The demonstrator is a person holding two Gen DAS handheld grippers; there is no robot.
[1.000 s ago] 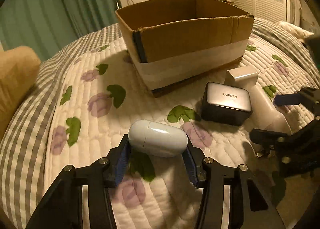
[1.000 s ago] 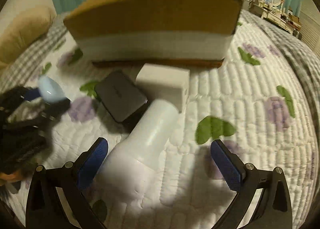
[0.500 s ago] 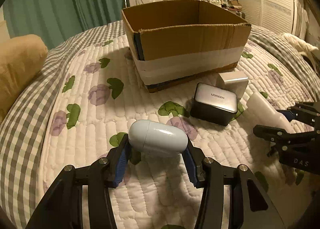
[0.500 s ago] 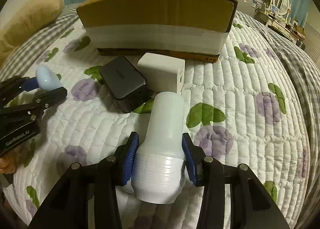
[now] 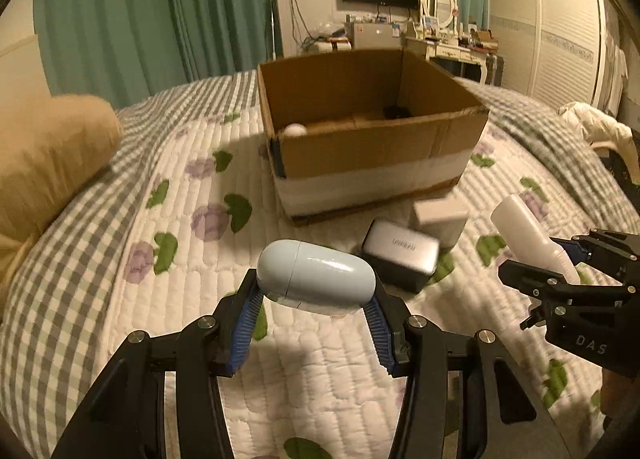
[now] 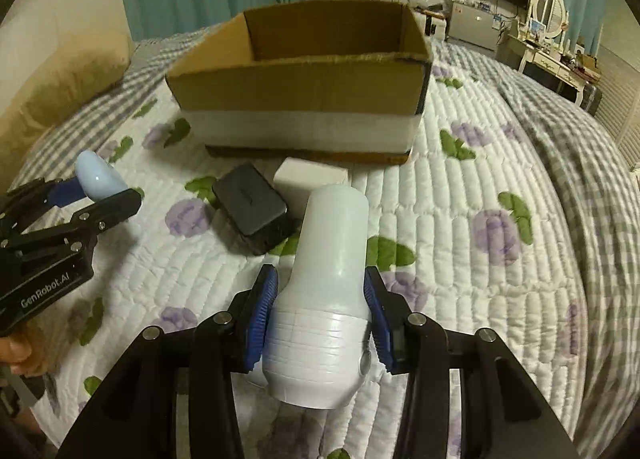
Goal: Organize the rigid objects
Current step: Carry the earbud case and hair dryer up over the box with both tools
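Left wrist view: my left claw (image 5: 316, 309) clamps a smooth pale-blue capsule case (image 5: 316, 277); my right claw (image 6: 320, 313) grips a ribbed white plastic bottle (image 6: 324, 287).

"GenRobot.AI", white lettering, on black body of left gripper (image 6: 96, 195), seen in right wrist view. "DAS", pale letters, on black body of right gripper (image 5: 560, 259), seen in left wrist view. Dark charger block (image 5: 401, 255) on quilt carries brand word on top face, blurred, reads roughly "UGREEN". No other text legible.
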